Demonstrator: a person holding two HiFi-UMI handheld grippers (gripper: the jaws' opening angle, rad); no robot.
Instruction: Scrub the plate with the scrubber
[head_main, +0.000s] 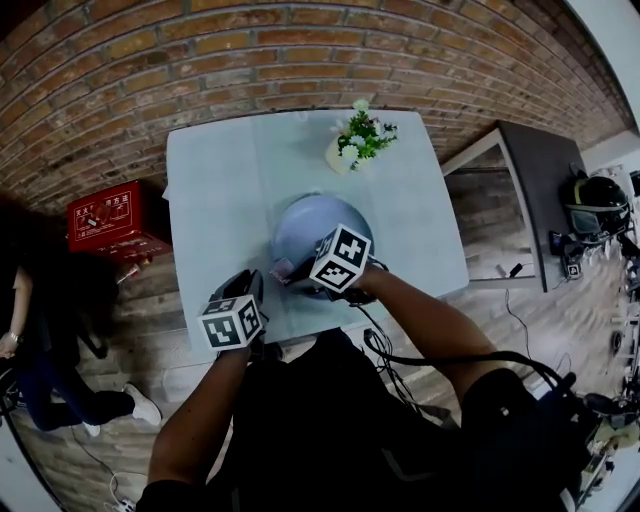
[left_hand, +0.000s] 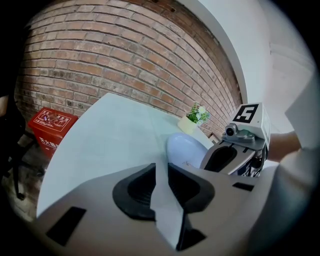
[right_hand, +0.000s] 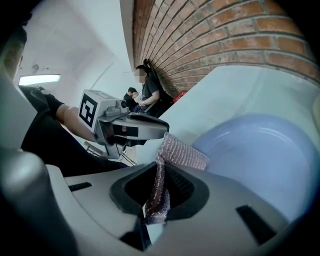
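Note:
A pale blue plate (head_main: 300, 222) lies on the light table (head_main: 215, 190), toward its near edge. My right gripper (right_hand: 162, 172) is shut on a pinkish mesh scrubber (right_hand: 175, 154), which sticks out past the jaws just beside the plate's (right_hand: 260, 155) near-left rim. Whether the scrubber touches the plate I cannot tell. In the head view the right gripper's marker cube (head_main: 340, 258) hangs over the plate's near rim. My left gripper (left_hand: 161, 172) is open with nothing between its jaws, over the table to the left of the plate (left_hand: 184, 149).
A small potted plant (head_main: 358, 140) stands at the table's far side, behind the plate. A red box (head_main: 112, 218) sits on the floor to the left, with a person (head_main: 40, 330) near it. A dark side table (head_main: 545, 180) stands at the right, a brick wall behind.

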